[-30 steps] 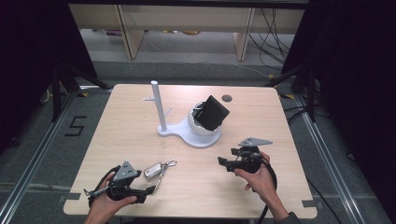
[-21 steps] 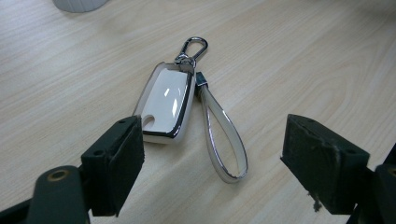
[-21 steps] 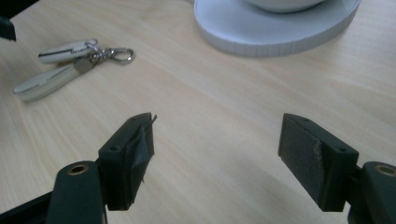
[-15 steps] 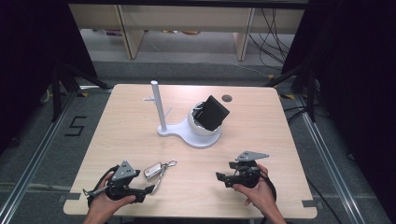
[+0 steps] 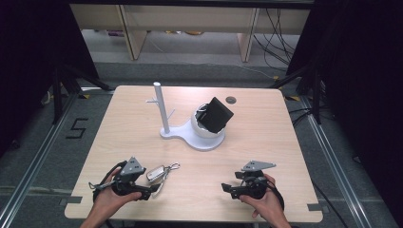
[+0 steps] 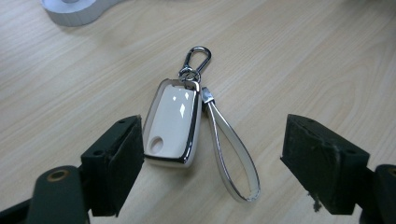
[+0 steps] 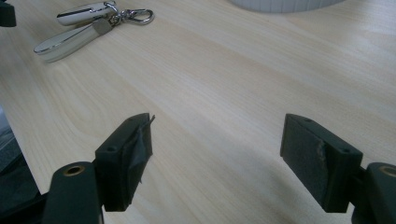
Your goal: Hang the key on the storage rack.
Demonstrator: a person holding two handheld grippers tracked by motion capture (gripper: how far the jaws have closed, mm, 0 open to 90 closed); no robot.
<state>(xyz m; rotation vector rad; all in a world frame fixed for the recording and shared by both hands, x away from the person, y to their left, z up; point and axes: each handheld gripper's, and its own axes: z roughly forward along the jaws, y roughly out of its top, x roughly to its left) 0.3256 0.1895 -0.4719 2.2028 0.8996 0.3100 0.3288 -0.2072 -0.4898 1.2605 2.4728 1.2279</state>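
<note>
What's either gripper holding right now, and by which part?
Nothing. The left gripper is open, with the key fob and its strap lying on the table between its jaws, ungripped. The right gripper is open over bare wood.

Both hands rest near the table's near edge, left gripper [image 5: 151,189] and right gripper [image 5: 227,188] with jaws wide apart.

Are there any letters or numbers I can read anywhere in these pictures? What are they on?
"5": a black number marked on the grey floor, left of the table in the high view.
Nothing is written on the white key fob, the white stand or the black box.
</note>
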